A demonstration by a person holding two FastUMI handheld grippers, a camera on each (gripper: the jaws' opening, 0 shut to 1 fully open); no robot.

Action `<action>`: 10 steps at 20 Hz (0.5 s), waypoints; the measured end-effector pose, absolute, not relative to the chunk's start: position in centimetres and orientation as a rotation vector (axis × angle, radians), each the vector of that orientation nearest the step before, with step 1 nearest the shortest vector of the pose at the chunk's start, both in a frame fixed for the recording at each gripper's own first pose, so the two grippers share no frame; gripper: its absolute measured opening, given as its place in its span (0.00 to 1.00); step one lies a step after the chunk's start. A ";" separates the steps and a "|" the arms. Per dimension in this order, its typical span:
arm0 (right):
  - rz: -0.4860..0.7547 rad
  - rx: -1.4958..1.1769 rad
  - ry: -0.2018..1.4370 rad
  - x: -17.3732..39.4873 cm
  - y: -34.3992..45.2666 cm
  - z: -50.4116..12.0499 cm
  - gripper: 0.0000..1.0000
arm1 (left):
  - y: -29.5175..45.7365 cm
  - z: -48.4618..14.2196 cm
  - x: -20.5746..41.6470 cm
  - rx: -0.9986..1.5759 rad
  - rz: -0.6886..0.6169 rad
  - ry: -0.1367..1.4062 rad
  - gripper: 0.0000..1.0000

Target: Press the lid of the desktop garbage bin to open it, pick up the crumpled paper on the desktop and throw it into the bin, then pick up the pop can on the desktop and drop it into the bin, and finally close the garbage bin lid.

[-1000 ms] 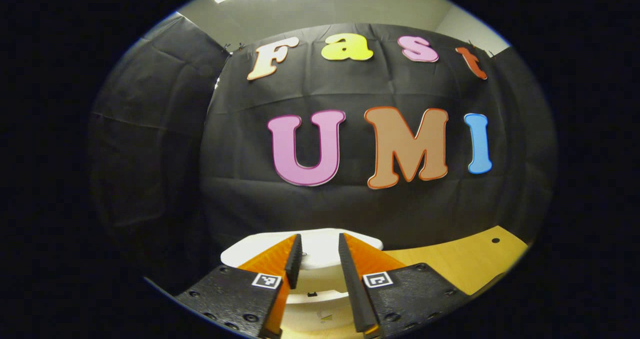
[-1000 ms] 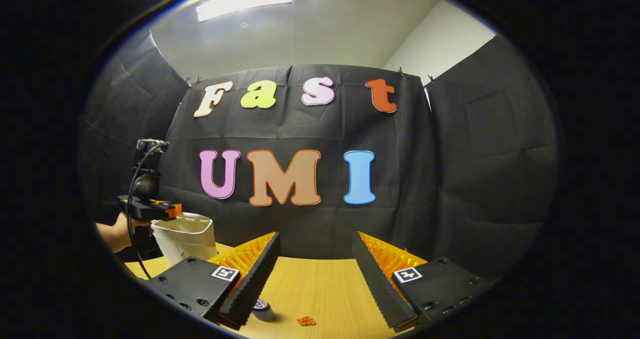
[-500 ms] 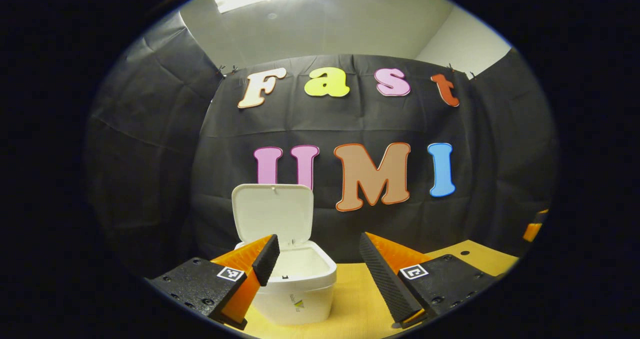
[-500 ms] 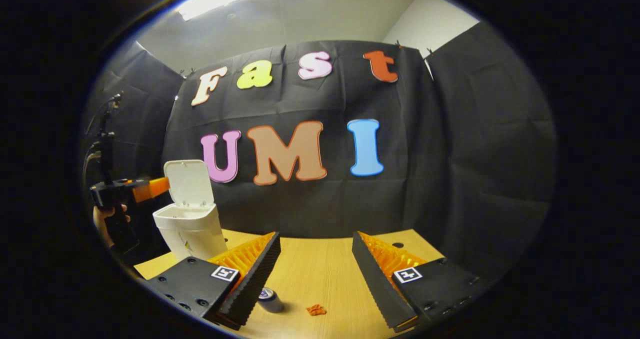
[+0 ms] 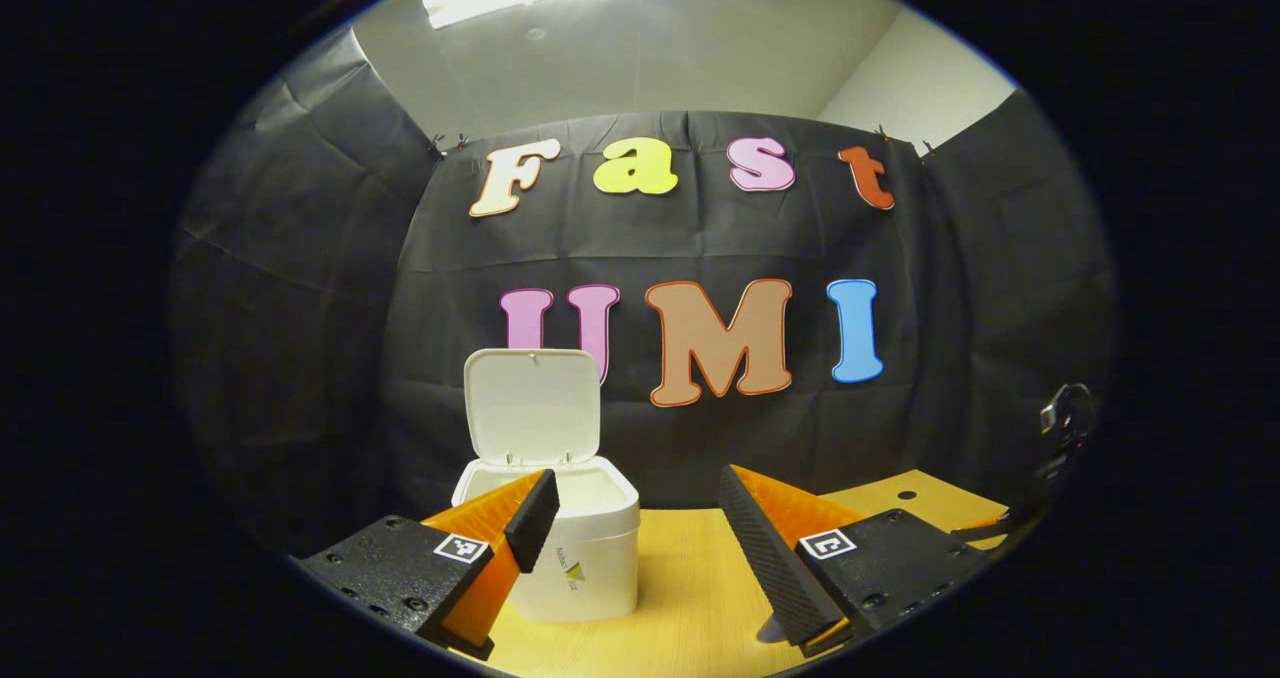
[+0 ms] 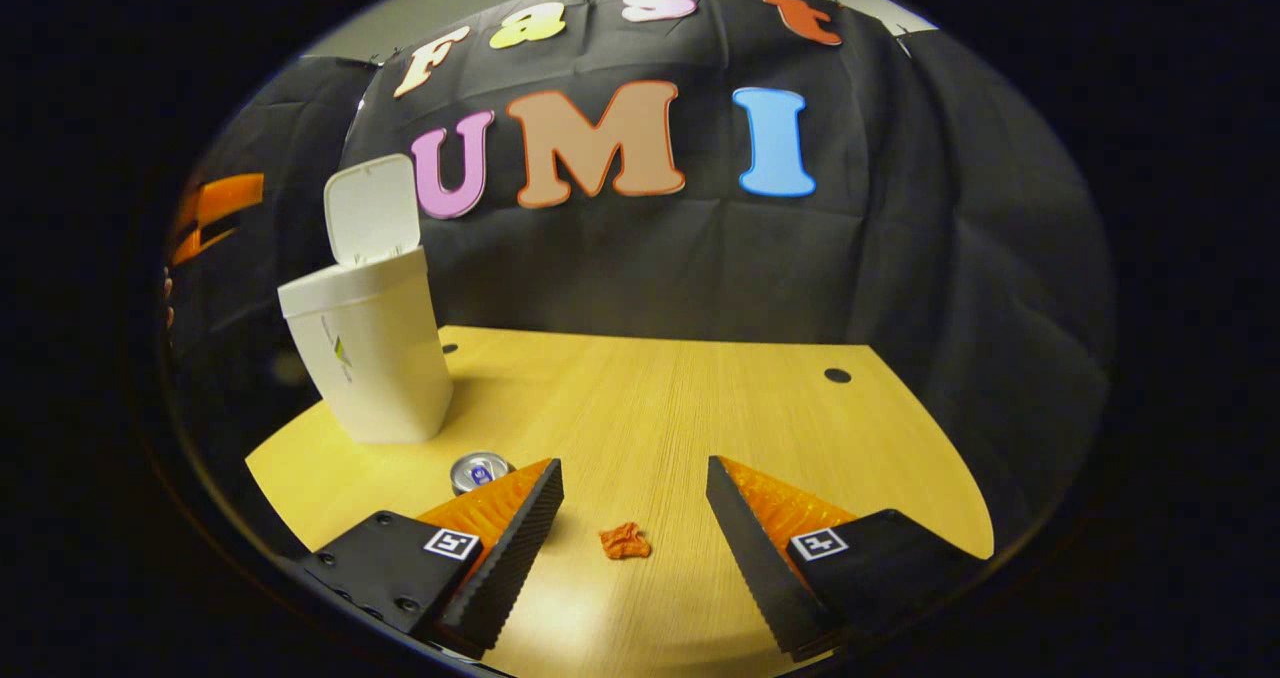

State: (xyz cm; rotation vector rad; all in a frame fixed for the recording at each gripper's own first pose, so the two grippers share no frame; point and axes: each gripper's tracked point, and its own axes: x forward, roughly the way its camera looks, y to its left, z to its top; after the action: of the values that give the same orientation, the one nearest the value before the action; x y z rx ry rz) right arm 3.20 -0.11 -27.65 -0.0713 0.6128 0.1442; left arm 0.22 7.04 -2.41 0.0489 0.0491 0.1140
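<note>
The white garbage bin (image 5: 585, 548) stands on the wooden table (image 5: 690, 598) with its lid (image 5: 530, 405) flipped upright. My left gripper (image 5: 635, 493) hangs open just in front of the bin, nothing between its fingers. In the right gripper view the bin (image 6: 368, 353) is at the left, lid (image 6: 371, 208) up. A small orange crumpled paper (image 6: 625, 540) lies on the table (image 6: 650, 408) between the fingers of my open right gripper (image 6: 633, 476), which hovers above it. The pop can (image 6: 480, 472) lies partly behind that gripper's left finger.
Black cloth walls close in the table at the back and sides. Two small round holes (image 6: 837, 375) sit in the tabletop near its far edge. The other gripper (image 6: 212, 213) shows at the far left of the right gripper view, beyond the bin.
The bin lid has sprung open and my left gripper has pulled back and opened wider. My right gripper has tilted down toward the table, bringing the paper between its fingers.
</note>
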 end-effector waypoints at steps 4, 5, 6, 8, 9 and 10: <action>0.169 -0.105 0.738 4.0 -0.2 -33.5 0.97 | 7.0 -3.4 -0.8 0.078 0.150 0.093 0.99; 0.177 -0.113 0.758 4.2 -0.2 -34.4 0.97 | 7.0 -3.6 -1.1 0.081 0.160 0.105 0.99; 0.184 -0.123 0.774 4.2 -0.3 -35.5 0.97 | 7.0 -3.9 -1.4 0.085 0.170 0.115 0.99; 0.199 -0.146 0.800 4.4 -0.4 -37.1 1.00 | 6.9 -4.3 -1.9 0.092 0.189 0.139 0.96; 0.208 -0.154 0.812 4.5 -0.4 -37.9 1.00 | 6.8 -4.4 -2.2 0.096 0.199 0.148 0.96; 0.217 -0.159 0.825 4.6 -0.2 -38.7 0.96 | 6.7 -4.5 -2.4 0.101 0.206 0.153 0.96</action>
State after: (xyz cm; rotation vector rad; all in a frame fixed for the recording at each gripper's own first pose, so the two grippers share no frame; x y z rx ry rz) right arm 4.61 -0.19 -38.67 -0.1591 0.8248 0.2171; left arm -2.42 6.71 -4.53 0.1009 0.1531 0.2062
